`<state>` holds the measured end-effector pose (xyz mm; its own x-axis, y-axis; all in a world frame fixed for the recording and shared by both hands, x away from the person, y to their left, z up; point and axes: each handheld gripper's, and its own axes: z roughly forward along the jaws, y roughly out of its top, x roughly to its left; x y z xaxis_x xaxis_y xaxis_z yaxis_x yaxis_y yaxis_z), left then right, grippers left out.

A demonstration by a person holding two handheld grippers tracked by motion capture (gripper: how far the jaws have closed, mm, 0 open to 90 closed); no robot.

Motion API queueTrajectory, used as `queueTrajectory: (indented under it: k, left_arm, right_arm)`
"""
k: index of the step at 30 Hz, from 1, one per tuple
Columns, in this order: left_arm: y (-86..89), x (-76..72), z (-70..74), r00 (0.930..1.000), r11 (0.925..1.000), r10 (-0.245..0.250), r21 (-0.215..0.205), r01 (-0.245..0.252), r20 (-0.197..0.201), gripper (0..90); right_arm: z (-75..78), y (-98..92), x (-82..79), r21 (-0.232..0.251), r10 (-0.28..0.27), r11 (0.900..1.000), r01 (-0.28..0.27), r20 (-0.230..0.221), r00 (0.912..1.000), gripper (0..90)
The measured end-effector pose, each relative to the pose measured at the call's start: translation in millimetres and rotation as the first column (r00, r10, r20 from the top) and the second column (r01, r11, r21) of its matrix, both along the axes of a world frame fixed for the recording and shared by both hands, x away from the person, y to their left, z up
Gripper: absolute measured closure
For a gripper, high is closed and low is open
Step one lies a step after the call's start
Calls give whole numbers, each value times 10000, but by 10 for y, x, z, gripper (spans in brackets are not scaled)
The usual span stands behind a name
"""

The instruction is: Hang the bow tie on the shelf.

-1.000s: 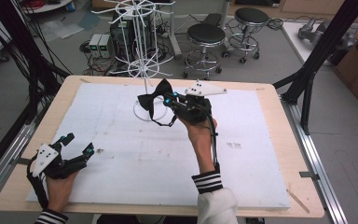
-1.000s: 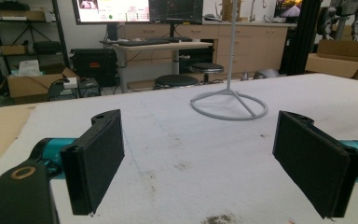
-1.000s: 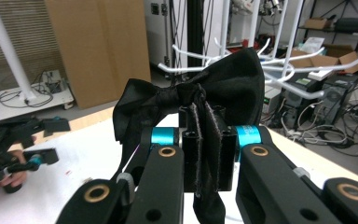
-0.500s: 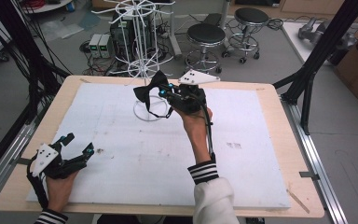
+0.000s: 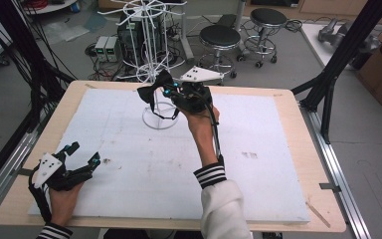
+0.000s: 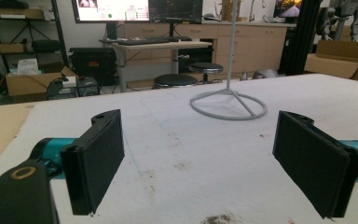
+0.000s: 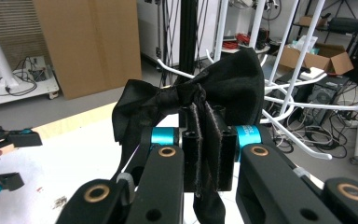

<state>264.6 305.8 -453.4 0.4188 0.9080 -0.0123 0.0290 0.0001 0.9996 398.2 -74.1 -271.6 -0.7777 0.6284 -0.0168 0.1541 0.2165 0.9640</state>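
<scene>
Bow tie [image 7: 200,100] clamped in my right gripper's [image 7: 207,154] fingers hangs just beside the white wire rack [image 5: 151,55]; left gripper [image 5: 74,167] fingers apart, far off.

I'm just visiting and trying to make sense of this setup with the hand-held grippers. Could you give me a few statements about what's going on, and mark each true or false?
1. The right gripper is clamped on a black fabric bow tie. True.
2. The left gripper holds a bow tie too. False: its jaws stand wide apart with nothing between them.
3. The white wire display rack stands on the white foam mat. True: its ring base rests there.
4. The bow tie lies flat on the mat. False: it is held up in the air near the rack.
5. The left gripper sits near the mat's near left corner. True.
</scene>
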Motion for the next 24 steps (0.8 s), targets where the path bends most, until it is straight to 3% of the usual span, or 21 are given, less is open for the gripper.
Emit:
queueTrajectory:
  k: [24]
  left_arm:
    - [0, 1, -1, 10000, 10000, 0, -9, 0, 7, 167]
  right_arm:
    - [-203, 6, 251, -944, -546, 9943, 501, -458, 9975, 850]
